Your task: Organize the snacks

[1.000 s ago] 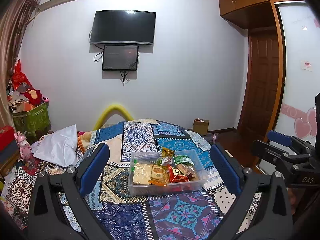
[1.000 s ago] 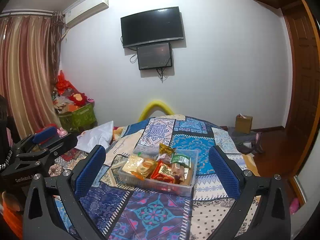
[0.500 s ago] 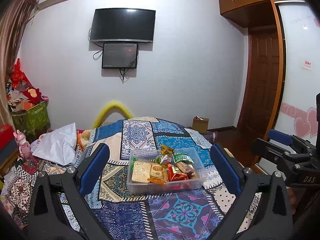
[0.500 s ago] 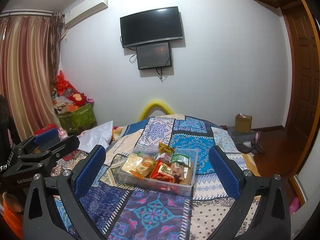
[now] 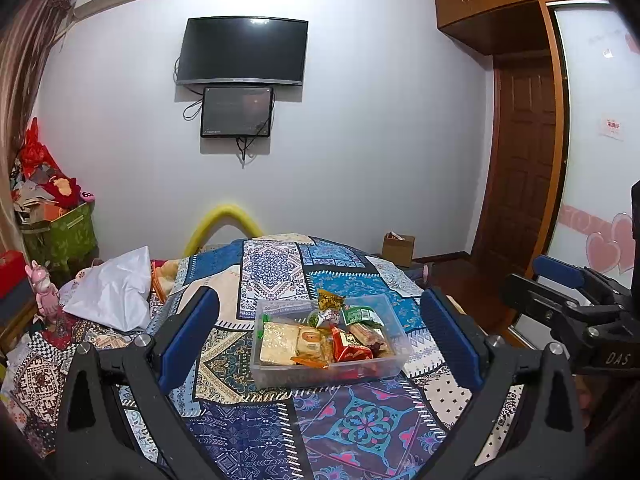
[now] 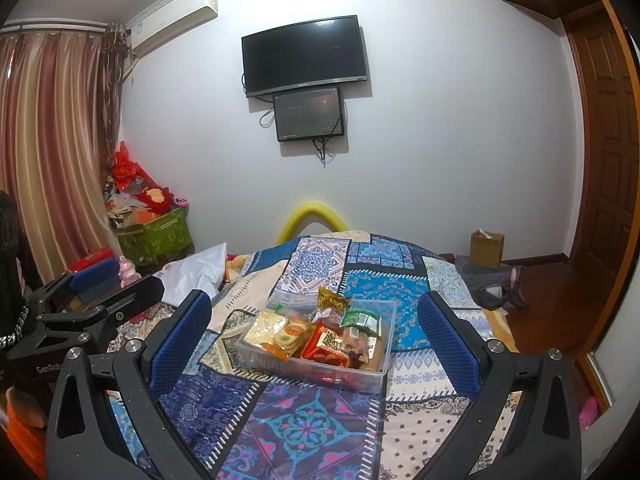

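A clear plastic box (image 5: 394, 364) full of snack packets stands on the patterned bed cover; it also shows in the right wrist view (image 6: 380, 372). Among the snacks are a yellow cracker pack (image 5: 279, 338), a red packet (image 5: 348, 349) and a green packet (image 5: 360, 315). My left gripper (image 5: 320, 332) is open and empty, held back from the box, which shows between its fingers. My right gripper (image 6: 316, 330) is open and empty too, also short of the box. Each gripper shows at the edge of the other's view.
The patchwork bed cover (image 5: 360, 428) fills the foreground. A white pillow (image 5: 116, 288) lies at the bed's left. A green bin of clutter (image 5: 60, 236) stands by the curtain. A cardboard box (image 6: 486, 249) and clothes lie on the floor at right, near a wooden door (image 5: 524, 168).
Both cameras have shifted very slightly; the box sits a touch lower in both views. Both grippers stay open and empty.
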{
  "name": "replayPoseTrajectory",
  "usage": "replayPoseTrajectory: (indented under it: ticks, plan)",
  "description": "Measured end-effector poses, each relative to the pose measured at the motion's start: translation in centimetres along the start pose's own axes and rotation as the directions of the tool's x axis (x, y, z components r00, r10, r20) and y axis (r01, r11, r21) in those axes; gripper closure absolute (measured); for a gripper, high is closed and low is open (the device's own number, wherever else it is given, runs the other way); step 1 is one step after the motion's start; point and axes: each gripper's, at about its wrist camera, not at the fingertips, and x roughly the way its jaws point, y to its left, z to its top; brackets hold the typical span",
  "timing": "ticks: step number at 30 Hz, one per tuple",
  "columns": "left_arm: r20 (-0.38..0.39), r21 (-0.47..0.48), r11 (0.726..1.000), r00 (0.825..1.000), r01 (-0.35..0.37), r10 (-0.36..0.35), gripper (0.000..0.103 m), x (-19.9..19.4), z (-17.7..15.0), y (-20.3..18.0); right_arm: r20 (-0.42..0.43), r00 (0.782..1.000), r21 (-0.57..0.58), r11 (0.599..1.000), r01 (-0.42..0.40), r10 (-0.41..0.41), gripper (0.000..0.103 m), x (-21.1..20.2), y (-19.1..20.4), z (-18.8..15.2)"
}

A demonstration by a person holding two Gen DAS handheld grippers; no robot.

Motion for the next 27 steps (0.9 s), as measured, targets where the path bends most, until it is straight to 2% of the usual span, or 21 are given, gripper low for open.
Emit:
replayPoseTrajectory:
  ticks: [27]
  plan:
    - [-0.015, -0.002, 1.0, 1.0, 0.017, -0.017, 0.001, 0.22, 0.0, -0.16, -0.01, 1.0, 0.005, 1.0, 0.004, -0.004, 0.0, 0.09, -0.18, -0.13]
